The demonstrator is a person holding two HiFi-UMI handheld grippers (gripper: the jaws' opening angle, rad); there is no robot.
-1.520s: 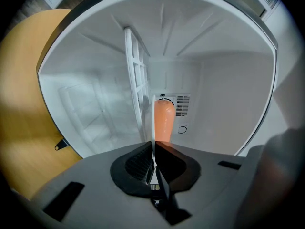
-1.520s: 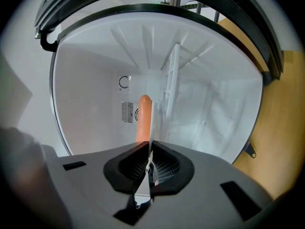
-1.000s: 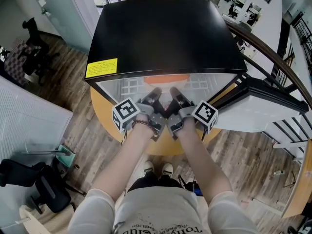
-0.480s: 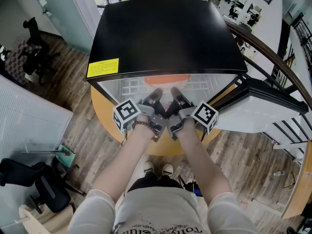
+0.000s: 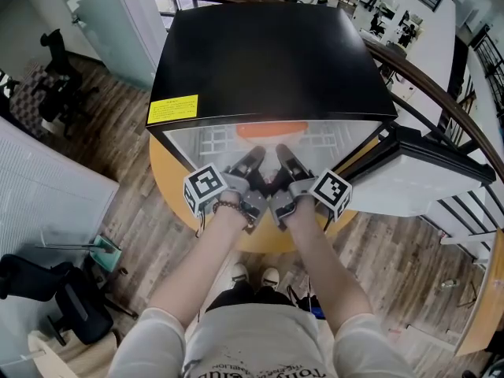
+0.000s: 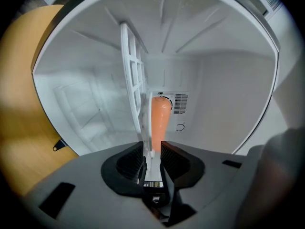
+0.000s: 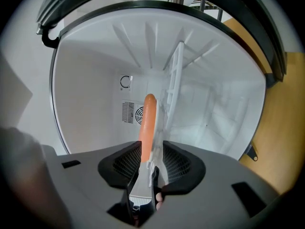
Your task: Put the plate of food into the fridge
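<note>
The plate [image 5: 272, 129] is orange and sits inside the fridge [image 5: 260, 53] on the white wire shelf [image 5: 213, 142], about midway between the shelf's left and right edges. From the head view only a strip of the plate shows below the front edge of the fridge's black top, and no view shows what food is on it.

Both grippers reach level into the open fridge, side by side and nearly touching, at the shelf's front edge. The left gripper [image 6: 152, 149] has its jaws closed on the plate's near rim, seen edge-on in its own view. The right gripper [image 7: 151, 149] has just been opening its jaws. The rim is between them, close against one jaw, and the grip looks let go.

The fridge stands on a round wooden table [image 5: 169, 191], its white-lined door [image 5: 425, 183] swung open to the right.
</note>
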